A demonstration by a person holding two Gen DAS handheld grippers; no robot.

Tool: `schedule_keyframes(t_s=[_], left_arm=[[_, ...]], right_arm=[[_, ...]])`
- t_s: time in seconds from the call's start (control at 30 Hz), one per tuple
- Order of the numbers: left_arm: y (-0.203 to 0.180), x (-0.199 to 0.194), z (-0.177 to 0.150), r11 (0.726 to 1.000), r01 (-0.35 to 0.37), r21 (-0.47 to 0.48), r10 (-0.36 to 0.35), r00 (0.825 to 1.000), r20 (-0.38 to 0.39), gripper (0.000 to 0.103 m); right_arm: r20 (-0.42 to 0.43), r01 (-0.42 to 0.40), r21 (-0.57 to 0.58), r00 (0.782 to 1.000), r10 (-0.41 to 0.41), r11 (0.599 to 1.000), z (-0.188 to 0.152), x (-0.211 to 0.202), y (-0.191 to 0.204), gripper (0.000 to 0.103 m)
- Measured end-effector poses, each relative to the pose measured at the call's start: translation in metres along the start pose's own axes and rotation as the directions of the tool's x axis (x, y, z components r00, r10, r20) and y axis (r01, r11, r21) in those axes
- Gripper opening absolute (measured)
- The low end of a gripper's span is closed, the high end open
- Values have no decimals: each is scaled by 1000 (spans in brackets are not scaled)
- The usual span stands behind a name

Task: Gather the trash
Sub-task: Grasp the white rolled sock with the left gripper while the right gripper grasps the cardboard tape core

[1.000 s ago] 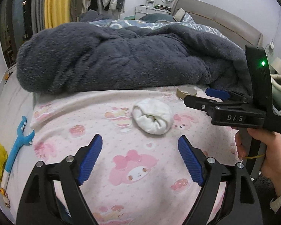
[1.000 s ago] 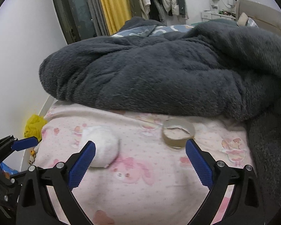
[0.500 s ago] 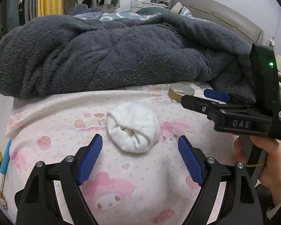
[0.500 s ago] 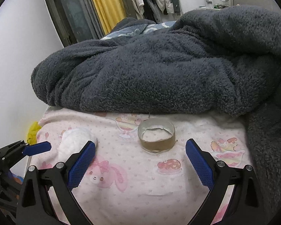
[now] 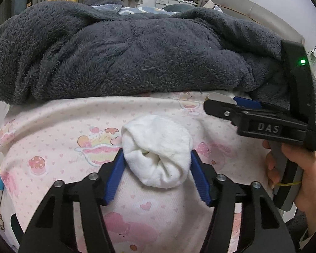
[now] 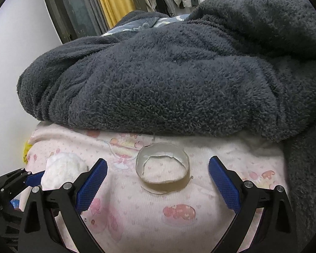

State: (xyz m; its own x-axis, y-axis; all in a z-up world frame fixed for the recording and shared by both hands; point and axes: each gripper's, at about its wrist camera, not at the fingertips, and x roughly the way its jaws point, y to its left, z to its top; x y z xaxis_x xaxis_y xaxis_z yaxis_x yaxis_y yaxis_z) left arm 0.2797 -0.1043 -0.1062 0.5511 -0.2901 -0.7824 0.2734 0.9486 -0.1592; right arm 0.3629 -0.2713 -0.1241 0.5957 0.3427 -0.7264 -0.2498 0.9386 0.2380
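Left wrist view: right tool (image 5: pixel 222 102) hides most of the tape ring (image 5: pixel 218 96).

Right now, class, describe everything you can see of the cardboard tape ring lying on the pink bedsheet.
The cardboard tape ring is an empty, brownish core, a short open cylinder lying flat with its hole facing up. Its inner wall looks pale and its top rim is torn and ragged, with a thin strip peeling off at the base. It rests on the pink printed bedsheet, just in front of the dark grey fleece blanket. The right hand-held gripper is open, its blue pads either side of the ring, not touching it.
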Motion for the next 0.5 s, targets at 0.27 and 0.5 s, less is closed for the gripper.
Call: schedule_keyframes(t_s=[0.27, 0.5], left_arm=[[3, -13, -1, 1000, 9, 7, -10, 999, 31, 50], [7, -30, -6, 1000, 11, 14, -11, 999, 53, 48]], right_arm=[[-29, 44, -47, 999, -45, 998, -4, 8, 9, 54], [-21, 82, -59, 996, -84, 995, -3, 2, 11, 49]])
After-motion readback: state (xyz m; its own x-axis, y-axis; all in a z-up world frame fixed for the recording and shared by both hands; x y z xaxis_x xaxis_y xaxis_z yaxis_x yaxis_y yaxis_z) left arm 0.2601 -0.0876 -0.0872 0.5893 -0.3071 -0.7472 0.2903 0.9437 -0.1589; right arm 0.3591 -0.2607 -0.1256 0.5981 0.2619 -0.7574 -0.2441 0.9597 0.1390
